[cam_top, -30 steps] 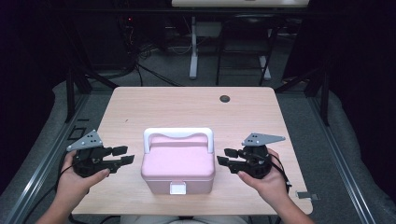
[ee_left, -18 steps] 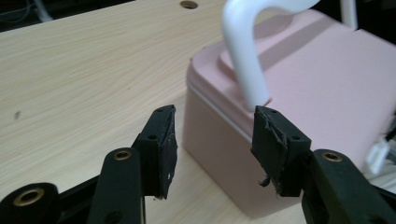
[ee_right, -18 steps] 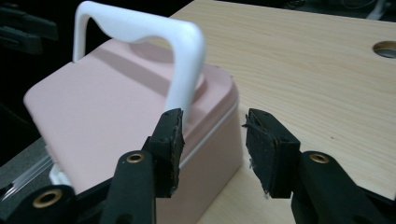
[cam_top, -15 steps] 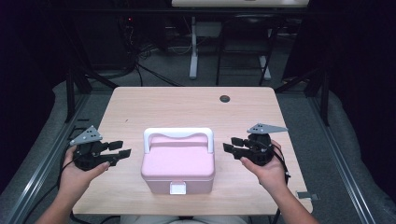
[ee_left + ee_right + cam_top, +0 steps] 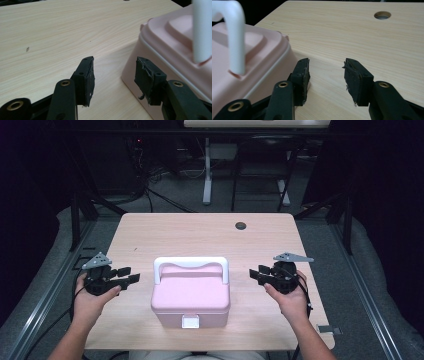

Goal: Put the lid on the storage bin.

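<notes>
High view
- Box: a pink plastic box with a rounded lid (image 5: 190,295) sits at lower centre of the frame, on the near half of the pale wood-grain tabletop (image 5: 200,235).
- Handle: a white arched carry handle (image 5: 191,265) stands upright across the far side of the lid.
- Latch: a small white clasp (image 5: 190,321) sits on the front wall of the box, facing the bottom edge of the frame.
- Left gripper: the black left gripper (image 5: 131,275) is at lower left, held in a hand, its fingers apart and aimed at the left wall of the box, just beside it without touching.
- Right gripper: the black right gripper (image 5: 254,275) is at lower right, held in the other hand, its fingers apart and aimed at the right wall of the box, near it with a gap.
- Hole: a round dark cable hole (image 5: 241,225) lies in the tabletop at upper centre right, well apart from the box.

Left gripper view
- Fingers: the two black pads (image 5: 87,77) stand apart at lower centre; the gap opened further a moment ago, and only bare tabletop shows between them.
- Box: its pink corner fills the right side, just beside the right-hand pad; whether they touch I cannot tell.
- Handle: a white post rises at upper right.

Right gripper view
- Fingers: the two black pads (image 5: 358,80) stand apart at lower centre, with bare wood between.
- Box: pink lid at left, close by the left-hand pad.
- Handle: white post at upper left.
- Hole: upper right of the frame.
</notes>
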Available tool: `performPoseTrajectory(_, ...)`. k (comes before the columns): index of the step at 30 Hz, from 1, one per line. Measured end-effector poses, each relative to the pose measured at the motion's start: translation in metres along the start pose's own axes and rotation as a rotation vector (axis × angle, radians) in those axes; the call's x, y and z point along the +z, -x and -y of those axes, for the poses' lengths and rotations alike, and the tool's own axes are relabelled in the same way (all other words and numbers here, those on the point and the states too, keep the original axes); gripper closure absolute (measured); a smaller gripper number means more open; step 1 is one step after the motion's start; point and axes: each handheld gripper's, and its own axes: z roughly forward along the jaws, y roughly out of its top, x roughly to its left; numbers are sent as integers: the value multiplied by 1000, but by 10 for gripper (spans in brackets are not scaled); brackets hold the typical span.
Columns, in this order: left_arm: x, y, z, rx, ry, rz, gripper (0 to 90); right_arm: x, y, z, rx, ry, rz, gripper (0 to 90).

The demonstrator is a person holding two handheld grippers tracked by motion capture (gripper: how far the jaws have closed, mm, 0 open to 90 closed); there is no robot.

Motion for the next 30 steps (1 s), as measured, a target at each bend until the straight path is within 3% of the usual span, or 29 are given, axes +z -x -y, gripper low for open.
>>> performPoseTrajectory(5,5,-8,10,-39,2,-21,494,2,15,9,33,7,49,549)
performPoseTrajectory(11,10,-19,25,-85,9,-30,507,7,29,23,97,5,66,550)
performPoseTrajectory(16,14,-28,36,-104,-14,-40,516,12,37,33,118,-3,90,549)
performPoseTrajectory(24,20,-36,52,-98,-49,-76,521,16,39,45,76,4,157,551)
performPoseTrajectory(30,25,-37,57,-75,-81,-51,579,24,41,53,28,-19,202,522)
